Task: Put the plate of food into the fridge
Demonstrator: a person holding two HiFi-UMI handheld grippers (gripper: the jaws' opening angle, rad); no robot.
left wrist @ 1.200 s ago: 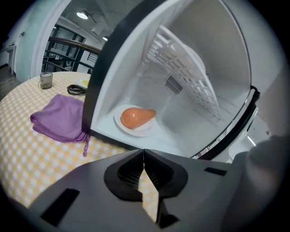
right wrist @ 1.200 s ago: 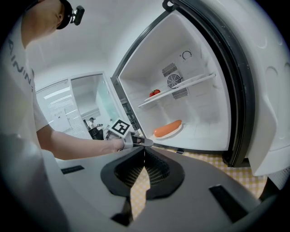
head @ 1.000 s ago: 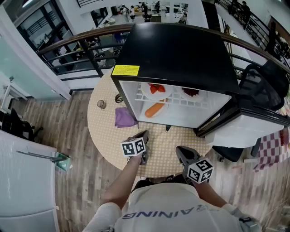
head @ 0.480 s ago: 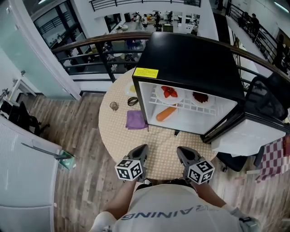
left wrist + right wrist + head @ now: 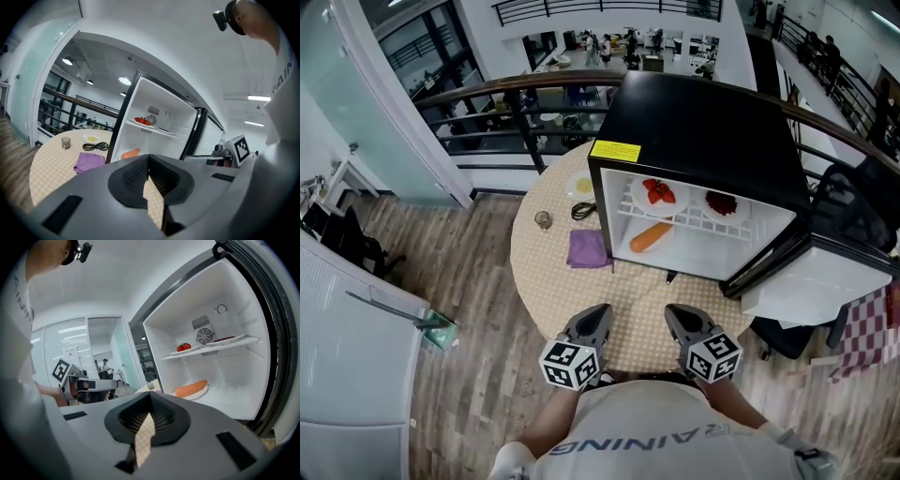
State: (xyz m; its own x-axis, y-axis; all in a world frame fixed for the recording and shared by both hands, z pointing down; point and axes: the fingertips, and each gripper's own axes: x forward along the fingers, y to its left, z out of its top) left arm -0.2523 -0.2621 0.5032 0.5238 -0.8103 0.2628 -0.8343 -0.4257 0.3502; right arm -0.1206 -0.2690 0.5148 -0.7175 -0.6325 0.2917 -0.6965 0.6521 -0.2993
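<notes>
Both the left gripper [image 5: 596, 313] and the right gripper [image 5: 675, 313] have their jaws closed together on nothing, above the near edge of the table [image 5: 581, 291]. I judge the placing done, because the plate of food [image 5: 652, 237] lies on the floor of the open fridge [image 5: 703, 122]; the next move probably calls for pushing its door [image 5: 806, 281] shut. I count three plates inside, two of them on the shelf [image 5: 689, 220], and on the table one small dish [image 5: 582, 186], one glass [image 5: 543, 219], one purple cloth [image 5: 587, 248] and one black cable [image 5: 584, 210].

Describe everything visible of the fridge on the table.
The fridge is a small black box with a white inside, standing upright on the round table. Its door hangs open to the right. A yellow label sits at its top front corner. One shelf bears a plate of strawberries and another plate; a third plate lies below.
</notes>
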